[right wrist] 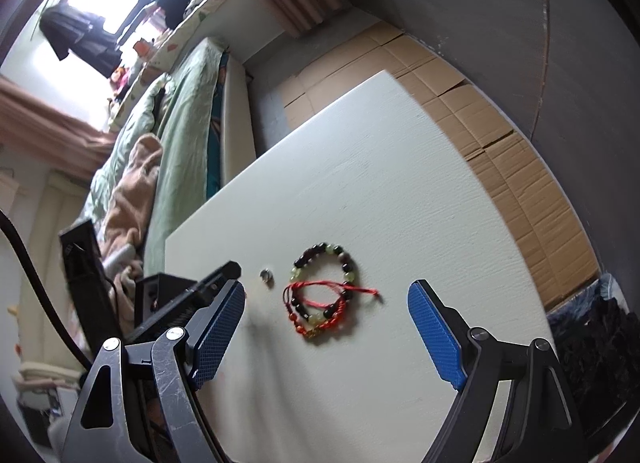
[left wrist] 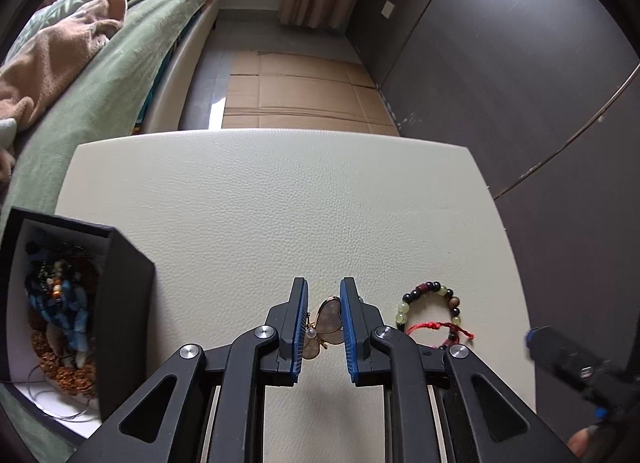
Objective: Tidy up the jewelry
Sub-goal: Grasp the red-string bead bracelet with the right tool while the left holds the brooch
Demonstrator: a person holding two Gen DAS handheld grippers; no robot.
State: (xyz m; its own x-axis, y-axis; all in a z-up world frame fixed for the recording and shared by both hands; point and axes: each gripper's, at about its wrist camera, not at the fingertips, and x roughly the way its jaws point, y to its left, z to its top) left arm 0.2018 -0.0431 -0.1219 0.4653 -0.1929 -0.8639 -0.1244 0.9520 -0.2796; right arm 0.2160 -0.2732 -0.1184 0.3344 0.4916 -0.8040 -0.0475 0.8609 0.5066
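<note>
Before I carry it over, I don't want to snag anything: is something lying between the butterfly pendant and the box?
Nothing visible: bare table separates the pendant, in the left claw, from the box.

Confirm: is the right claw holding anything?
No, the right claw is wide open above the table, with the bracelets lying untouched between its fingers.

No readable text, labels, brands, numbers or signs in either view.
</note>
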